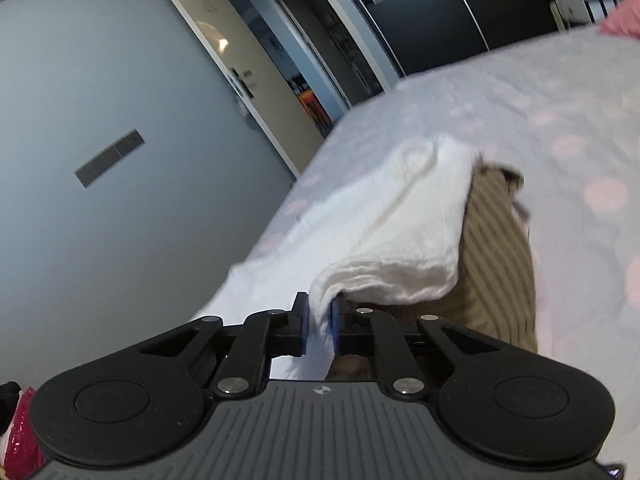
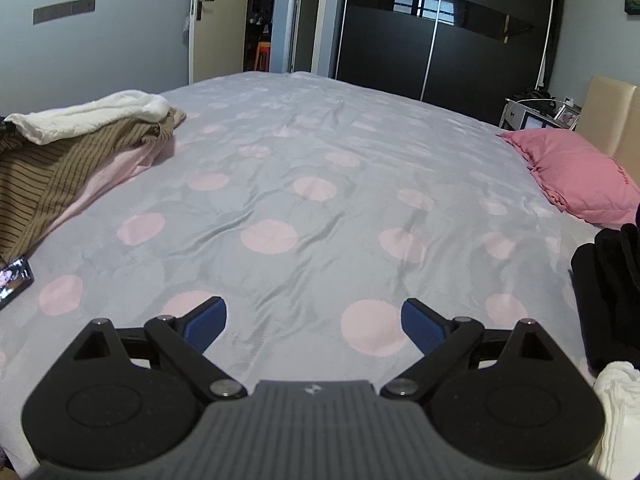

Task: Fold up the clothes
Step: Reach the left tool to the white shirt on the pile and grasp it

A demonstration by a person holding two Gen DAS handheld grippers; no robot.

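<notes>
A white garment [image 1: 392, 220] lies on top of a brown striped garment [image 1: 496, 248] at the bed's left edge. My left gripper [image 1: 320, 322] is shut on a near corner of the white garment, the cloth pinched between its blue pads. In the right wrist view the same pile sits at the far left: the white garment [image 2: 92, 116] over the brown striped one [image 2: 48, 176], with a pale pink garment [image 2: 116, 176] under them. My right gripper [image 2: 314, 322] is open, low over the bedspread [image 2: 320, 168], with nothing between its fingers.
A pink pillow [image 2: 576, 172] lies at the right by the headboard. Black clothing [image 2: 608, 280] and a white cloth [image 2: 616, 412] sit at the near right. A phone [image 2: 14, 280] lies at the left edge. A dark wardrobe [image 2: 440, 36] stands beyond the bed.
</notes>
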